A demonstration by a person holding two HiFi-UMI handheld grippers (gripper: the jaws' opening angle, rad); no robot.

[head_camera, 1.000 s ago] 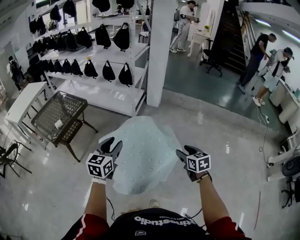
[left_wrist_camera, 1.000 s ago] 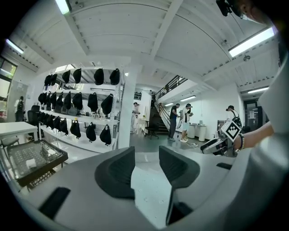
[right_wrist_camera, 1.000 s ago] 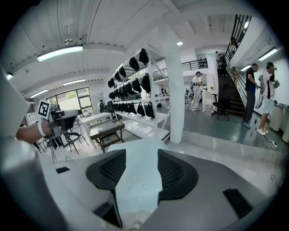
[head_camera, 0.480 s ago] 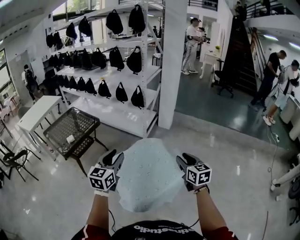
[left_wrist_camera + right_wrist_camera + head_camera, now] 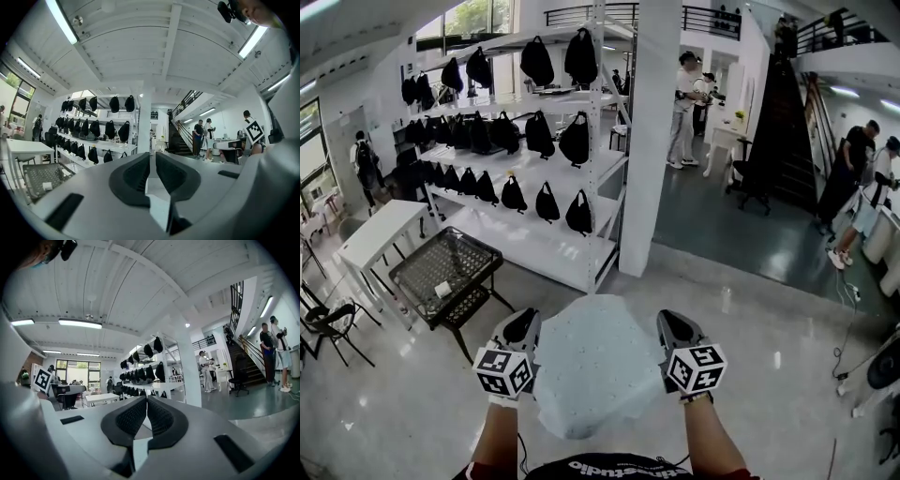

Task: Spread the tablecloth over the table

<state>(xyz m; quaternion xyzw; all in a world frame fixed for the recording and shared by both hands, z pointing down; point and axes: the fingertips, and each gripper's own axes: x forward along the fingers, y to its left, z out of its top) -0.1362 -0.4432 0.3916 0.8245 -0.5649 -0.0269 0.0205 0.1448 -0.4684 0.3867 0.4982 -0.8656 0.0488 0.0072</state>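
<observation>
Raised higher, the tablecloth [image 5: 595, 375] is clamped in left tongs [image 5: 519, 330] and right tongs [image 5: 673, 330], just closed. Pick-up seems done; carrying to the counter [image 5: 450, 267] is likely needed.

In the head view, the pale blue, dotted fabric tablecloth [image 5: 595, 366] loses both side edges behind the 2 white-and-black tools, the left gripper [image 5: 517, 328] and the right gripper [image 5: 673, 328], so the spots where the pads bite are hidden there. The left gripper's jaws have just been closing, and only a thin sliver of the tablecloth [image 5: 157, 206] shows between them. The person's 2 forearms [image 5: 497, 441] are cut off by the bottom edge.
</observation>
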